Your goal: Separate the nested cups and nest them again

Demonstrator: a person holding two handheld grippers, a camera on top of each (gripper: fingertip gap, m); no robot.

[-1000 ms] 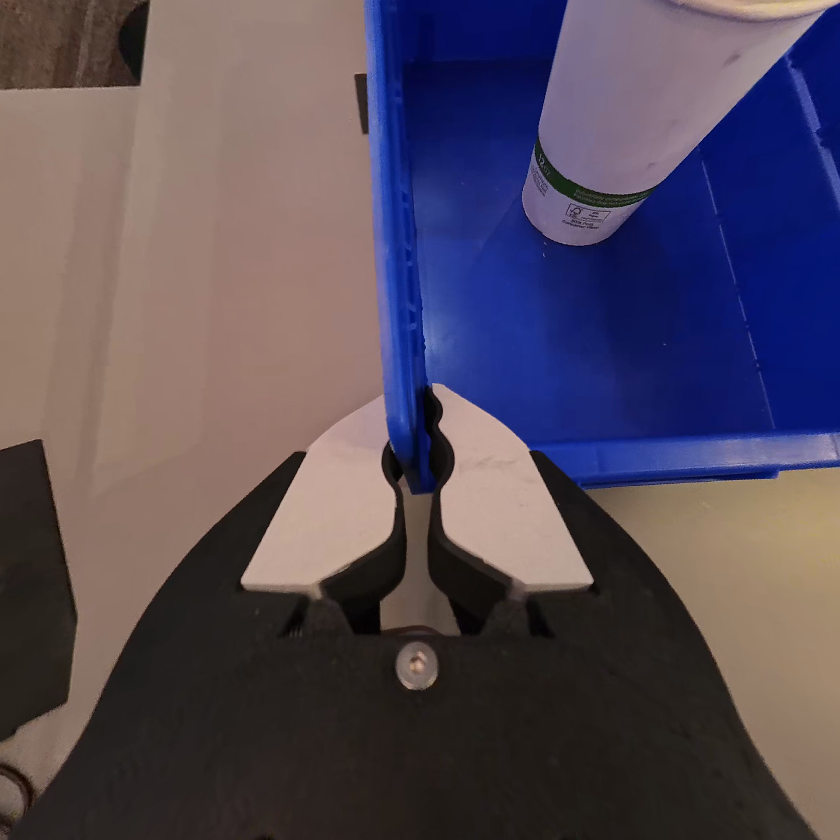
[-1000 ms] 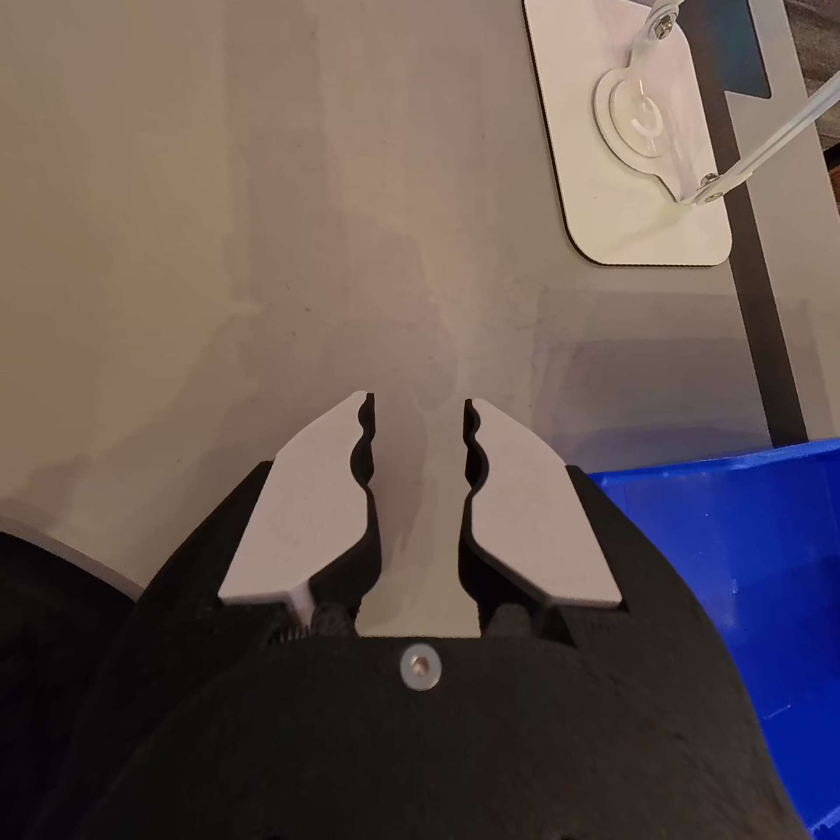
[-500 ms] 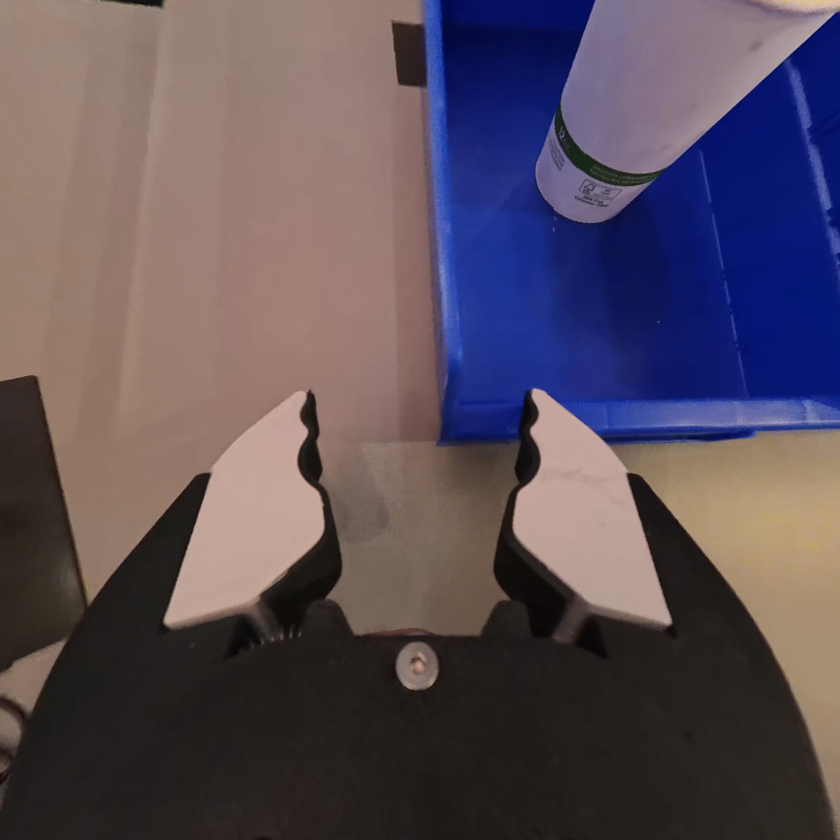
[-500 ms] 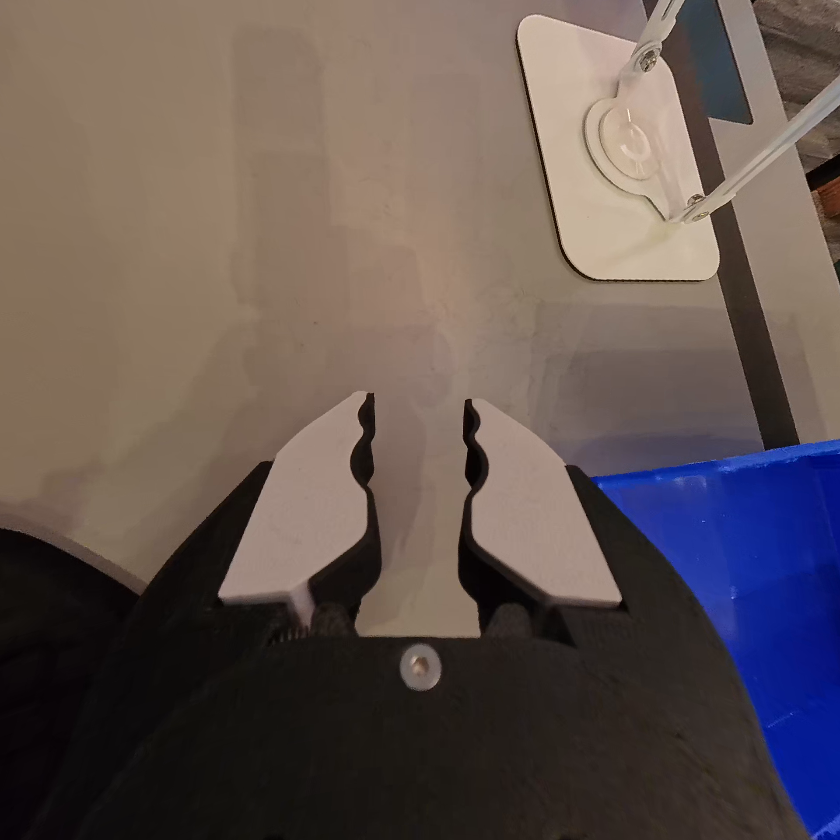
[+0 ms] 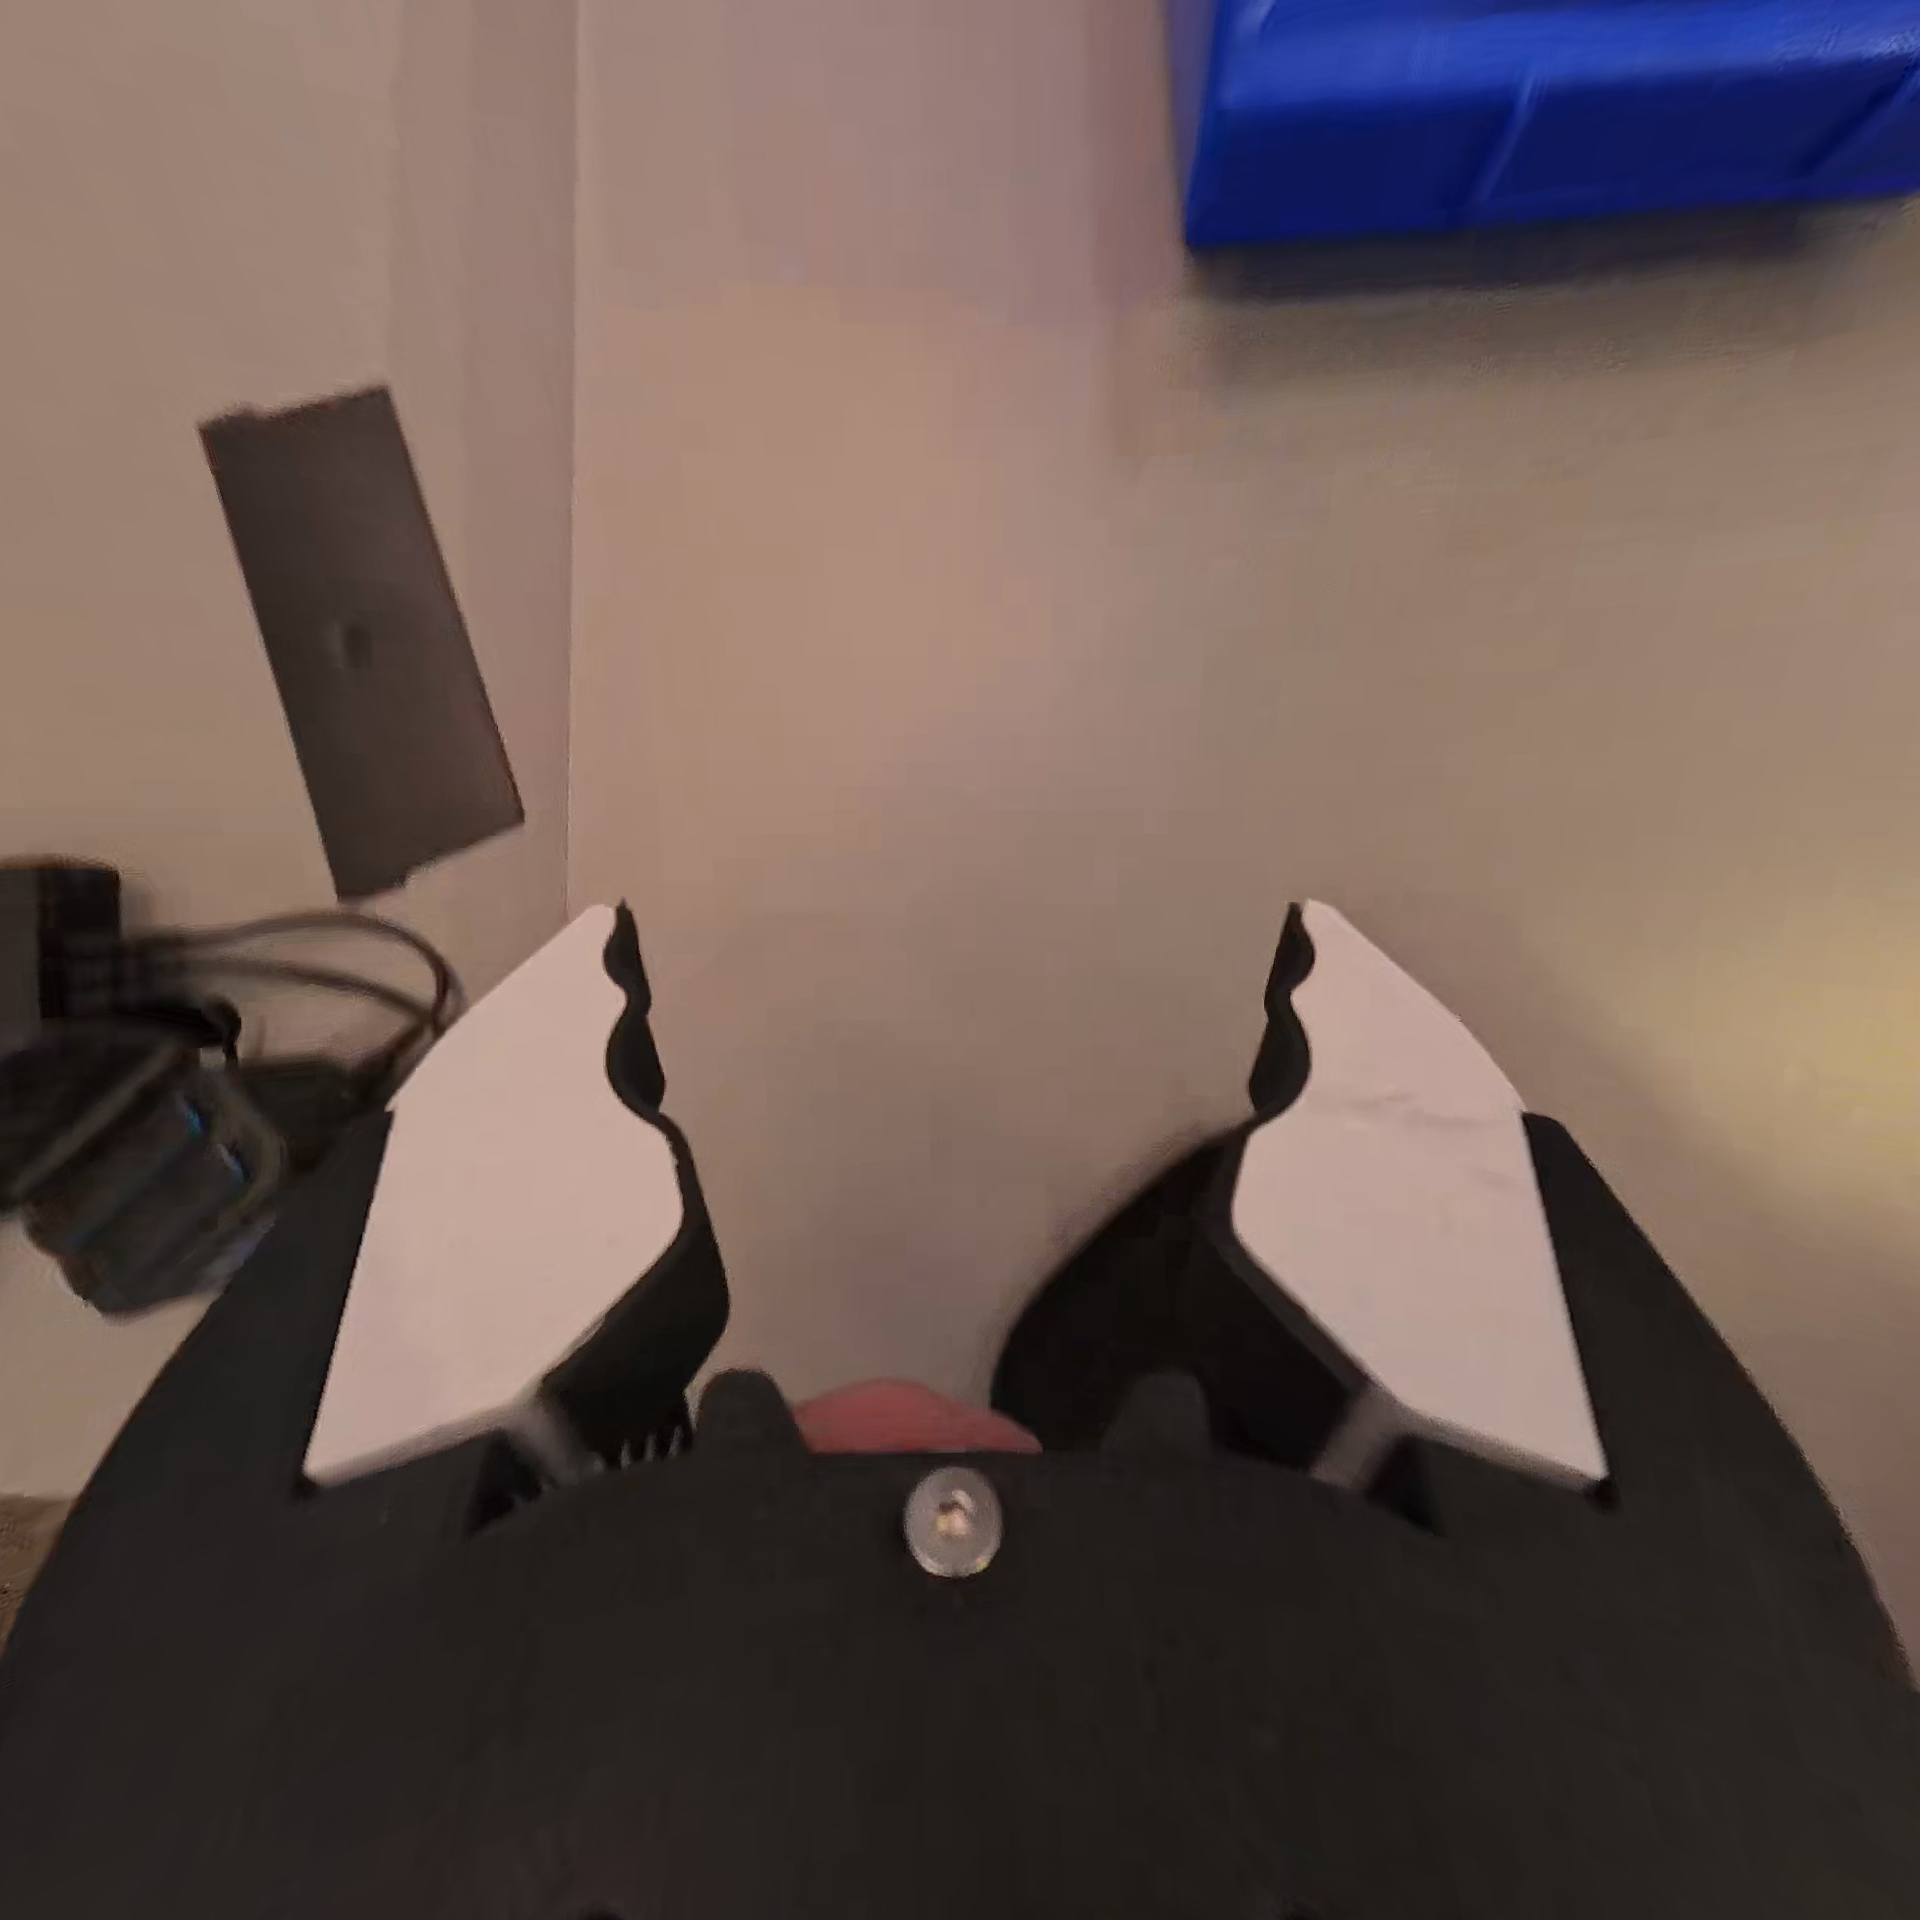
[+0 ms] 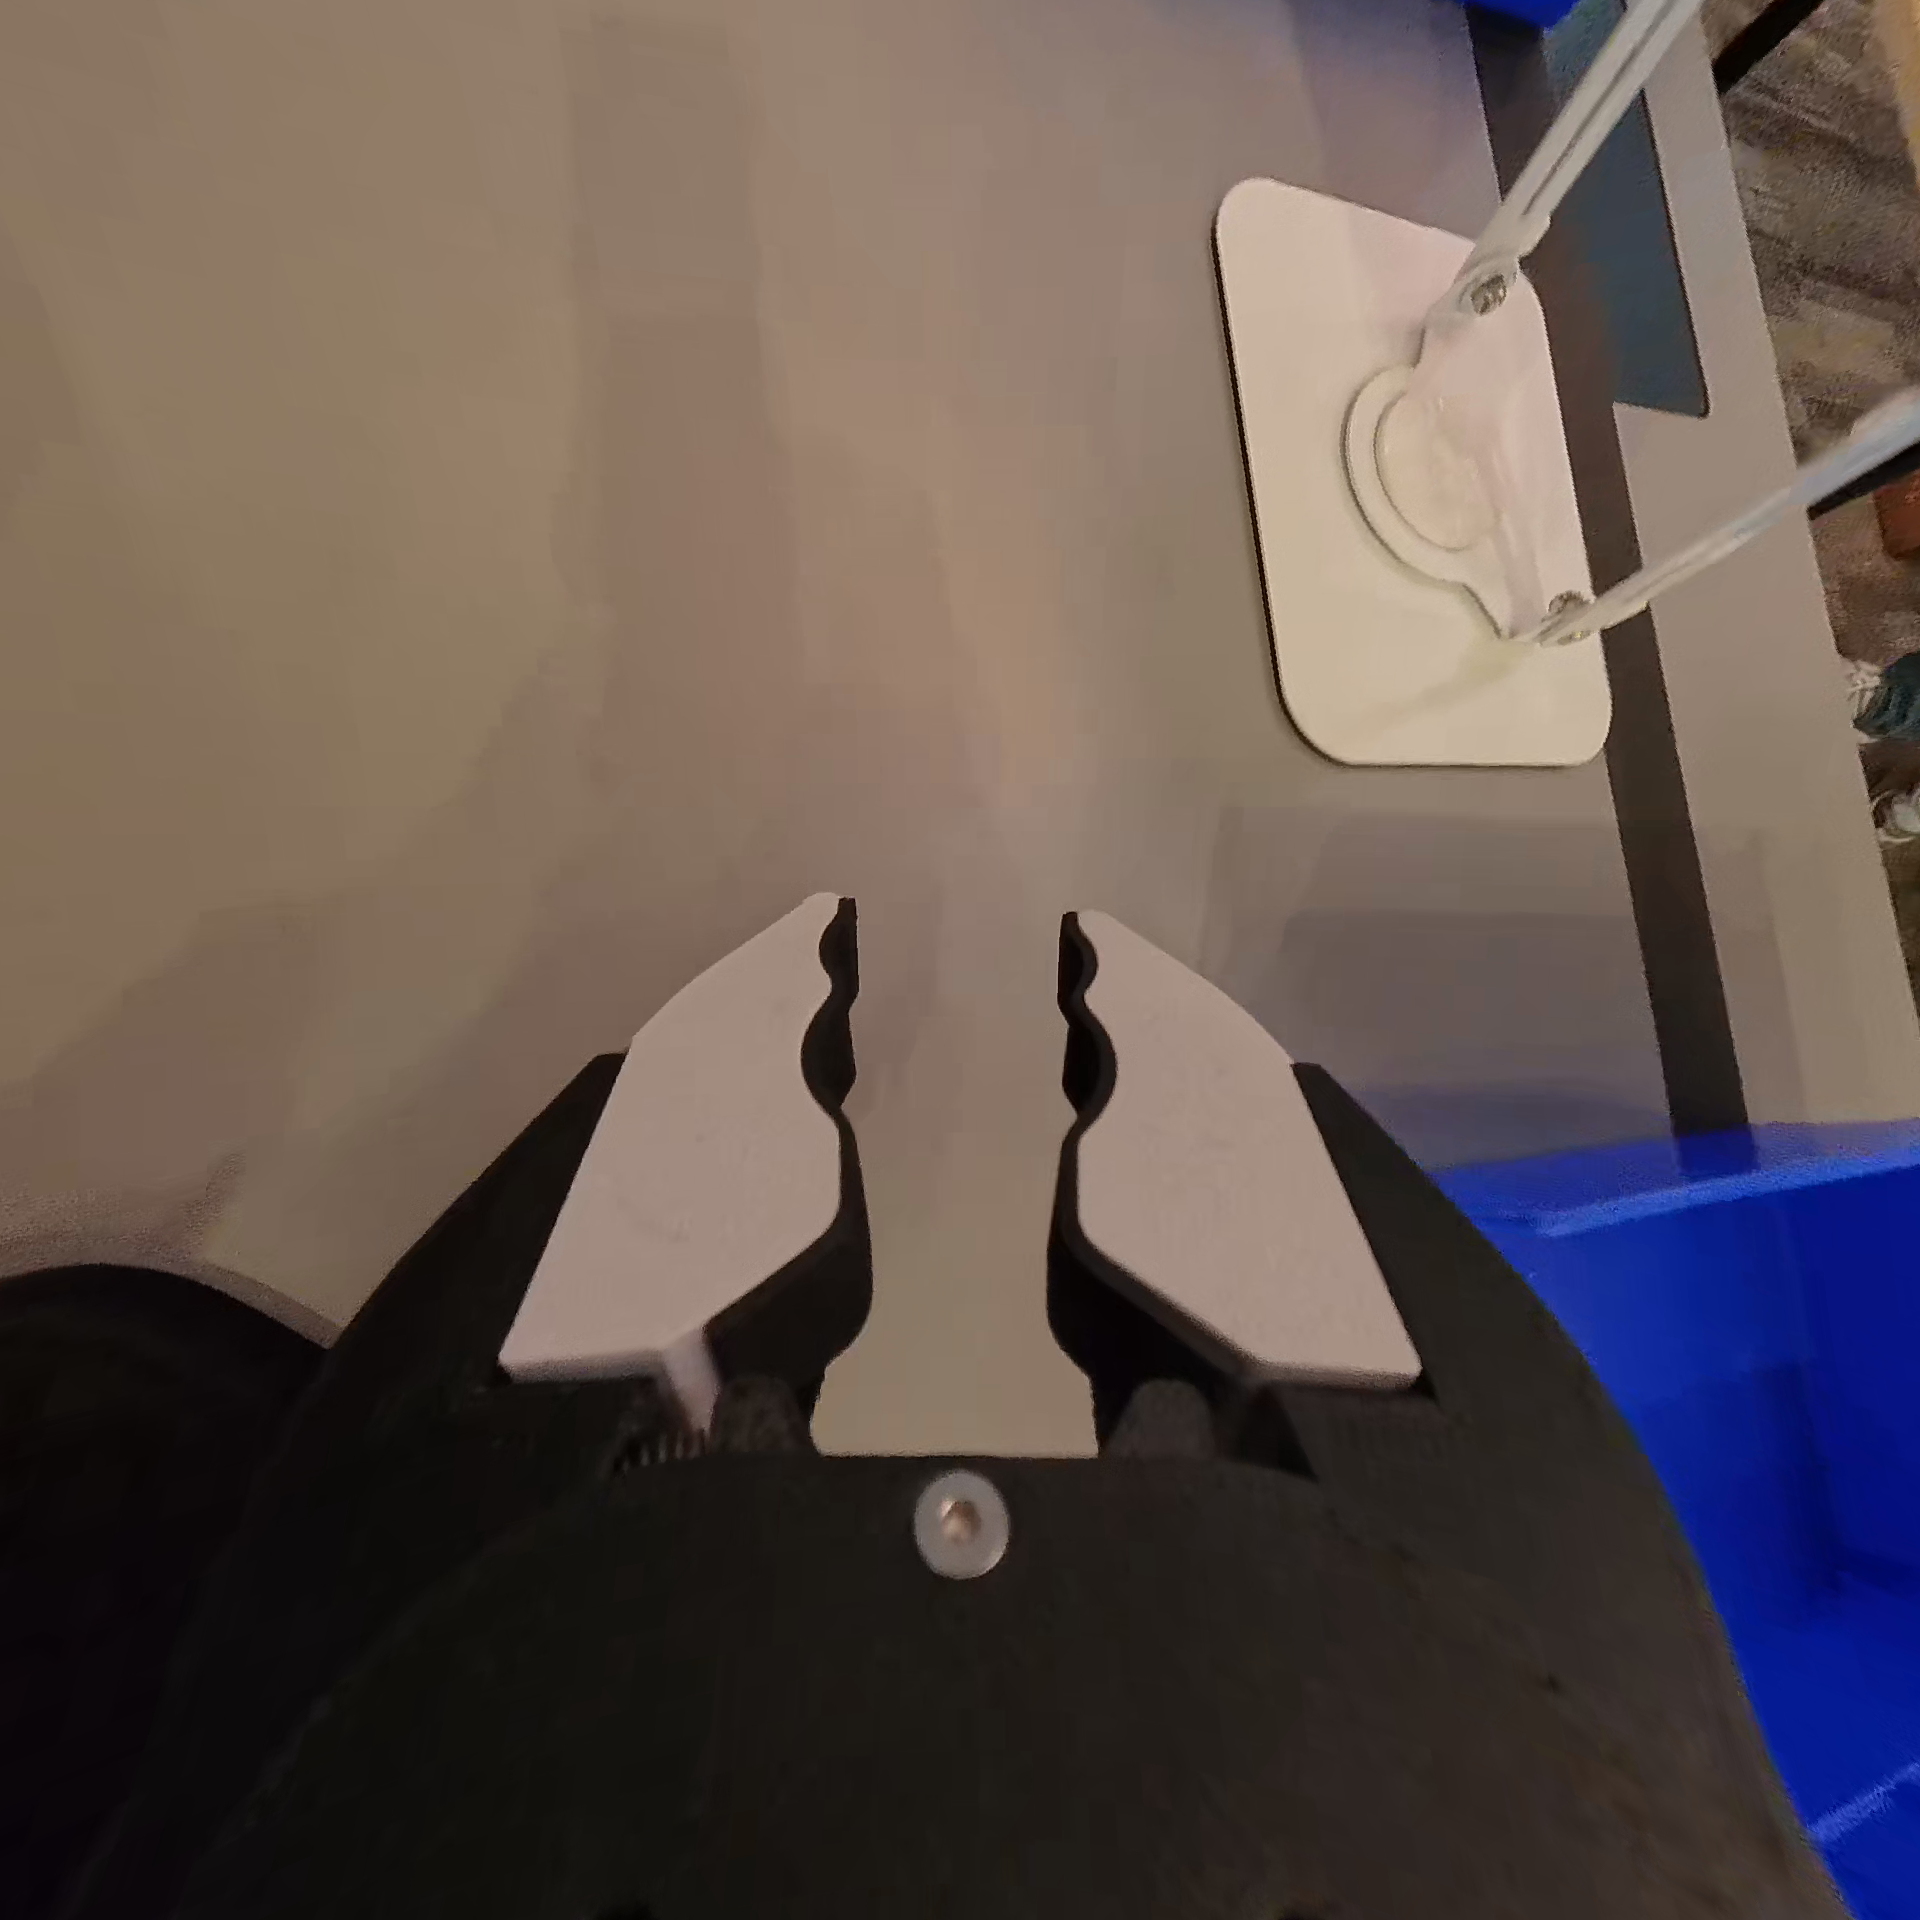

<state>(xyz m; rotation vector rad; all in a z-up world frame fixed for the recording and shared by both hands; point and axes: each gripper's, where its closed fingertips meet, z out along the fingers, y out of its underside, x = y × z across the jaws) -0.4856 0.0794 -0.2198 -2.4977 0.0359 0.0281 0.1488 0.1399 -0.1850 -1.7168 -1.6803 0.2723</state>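
No cup shows in either view now. My left gripper (image 5: pixel 958 920) is wide open and empty above the bare pale table, well back from the blue bin (image 5: pixel 1538 114), which lies at the top right of the left wrist view. My right gripper (image 6: pixel 958 920) is partly open with nothing between its fingers, over bare table. The blue bin (image 6: pixel 1704 1403) also shows at the lower right of the right wrist view, beside the gripper body.
A dark flat rectangle (image 5: pixel 358 639) lies on the table at left, with cables and a dark device (image 5: pixel 156 1122) below it. A white stand base (image 6: pixel 1413 468) with clear arms sits at the far right near the table edge. There is about 65 centimeters between the tips of the two grippers.
My left gripper let go of the blue bin's corner wall, opened wide and pulled back from the bin; the white cup stack left its view. My right gripper kept its gap and drifted slightly.
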